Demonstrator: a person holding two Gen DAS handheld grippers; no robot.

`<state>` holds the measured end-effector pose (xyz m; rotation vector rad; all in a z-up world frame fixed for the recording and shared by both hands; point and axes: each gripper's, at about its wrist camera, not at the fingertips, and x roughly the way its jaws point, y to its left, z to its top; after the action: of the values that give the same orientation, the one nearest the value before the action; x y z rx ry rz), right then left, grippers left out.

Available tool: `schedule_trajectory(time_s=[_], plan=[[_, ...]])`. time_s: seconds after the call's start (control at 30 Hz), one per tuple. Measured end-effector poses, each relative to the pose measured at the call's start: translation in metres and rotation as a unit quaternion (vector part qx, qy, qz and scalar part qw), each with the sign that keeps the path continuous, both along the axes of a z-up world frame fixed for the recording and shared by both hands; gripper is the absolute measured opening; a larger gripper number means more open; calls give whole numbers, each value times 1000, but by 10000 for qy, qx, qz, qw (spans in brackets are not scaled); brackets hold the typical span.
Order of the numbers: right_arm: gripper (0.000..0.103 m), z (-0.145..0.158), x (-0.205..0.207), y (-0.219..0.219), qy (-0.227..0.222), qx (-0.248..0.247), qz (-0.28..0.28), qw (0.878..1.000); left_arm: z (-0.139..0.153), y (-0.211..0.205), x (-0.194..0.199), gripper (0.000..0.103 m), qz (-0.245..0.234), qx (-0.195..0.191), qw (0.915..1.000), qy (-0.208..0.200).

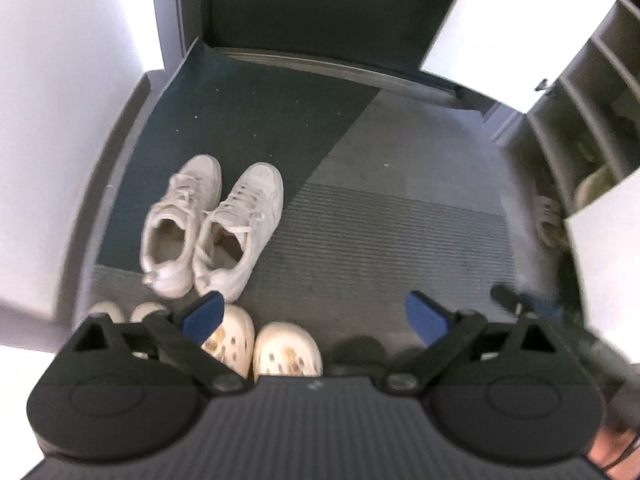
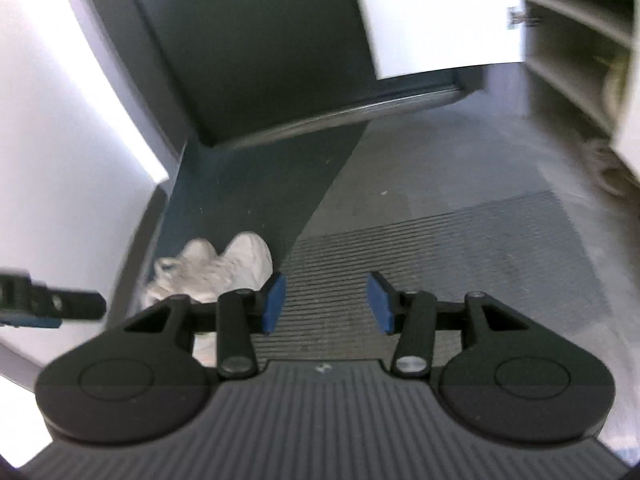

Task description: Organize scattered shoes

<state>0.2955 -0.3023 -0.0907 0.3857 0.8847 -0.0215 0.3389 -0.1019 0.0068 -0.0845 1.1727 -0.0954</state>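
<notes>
A pair of white lace-up sneakers (image 1: 212,224) stands side by side on the carpet, toes toward the dark door. Just below them sits a pair of white clogs (image 1: 276,350) with small charms, and the toes of another pale pair (image 1: 120,312) show to their left. My left gripper (image 1: 314,318) hovers above the clogs, jaws wide open and empty. My right gripper (image 2: 327,303) is open over bare ribbed carpet with nothing between its blue pads (image 2: 274,302). The sneakers (image 2: 216,268) lie blurred to its left. A finger of the left gripper (image 2: 48,304) shows at that view's left edge.
A shoe shelf (image 1: 592,100) stands at the right with a pale shoe inside, and another shoe (image 1: 548,216) lies on the floor at its foot. A dark door (image 1: 320,8) is ahead, white walls (image 1: 60,120) at the left. Grey carpet (image 1: 400,220) spreads between them.
</notes>
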Motion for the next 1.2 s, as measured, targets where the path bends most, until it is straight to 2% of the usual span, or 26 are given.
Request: schedule_trajectory(time_s=[0.07, 0.13, 0.17, 0.2, 0.23, 0.27, 0.33, 0.43, 0.5, 0.6, 0.67, 0.73, 0.77, 0.83, 0.93, 1.07, 1.2], plan=[[49, 80, -25, -7, 319, 106, -67, 9994, 85, -9, -14, 99, -145, 210, 9997, 0], [49, 153, -41, -14, 479, 196, -120, 9986, 136, -15, -18, 101, -276, 303, 9991, -92], [49, 186, -47, -18, 521, 281, -147, 9981, 165, -19, -21, 102, -349, 347, 9987, -155], [48, 218, -52, -23, 567, 369, -146, 9976, 211, -22, -27, 103, -416, 357, 9983, -221], [48, 237, -57, -24, 545, 393, -154, 9976, 259, -23, -31, 103, -379, 296, 9986, -228], [48, 266, -61, -27, 502, 347, -140, 9980, 289, -24, -32, 103, -356, 204, 9989, -240], [48, 328, -71, -32, 412, 238, -106, 9988, 319, -28, -33, 103, -405, 139, 9987, -276], [48, 392, -79, -47, 386, 333, -7, 9987, 385, -47, -36, 103, -682, 139, 9968, -394], [48, 434, -82, -62, 314, 404, -2, 9987, 401, -58, -37, 103, -703, 50, 9968, -372], [48, 473, -89, -89, -17, 460, -105, 9989, 419, -87, -39, 103, -817, -92, 9960, -354], [48, 487, -89, -105, -141, 279, -104, 9995, 429, -111, -42, 103, -872, -6, 9941, -645], [48, 494, -92, -123, -248, 219, -201, 9992, 430, -127, -48, 102, -882, 172, 9923, -851], [48, 495, -94, -132, -282, 223, -249, 9990, 437, -149, -50, 103, -826, 356, 9901, -1080], [48, 496, -96, -167, -251, 285, -312, 9988, 440, -164, -54, 103, -737, 329, 9895, -1203], [48, 495, -100, -199, -168, 225, -310, 9991, 446, -199, -56, 103, -584, 84, 9909, -1206], [49, 501, -112, -237, -108, 173, -585, 9981, 449, -231, -48, 103, -1086, 130, 9871, -1169], [49, 493, -118, -258, -150, 175, -991, 9948, 447, -252, -22, 103, -1214, 72, 9866, -1085]])
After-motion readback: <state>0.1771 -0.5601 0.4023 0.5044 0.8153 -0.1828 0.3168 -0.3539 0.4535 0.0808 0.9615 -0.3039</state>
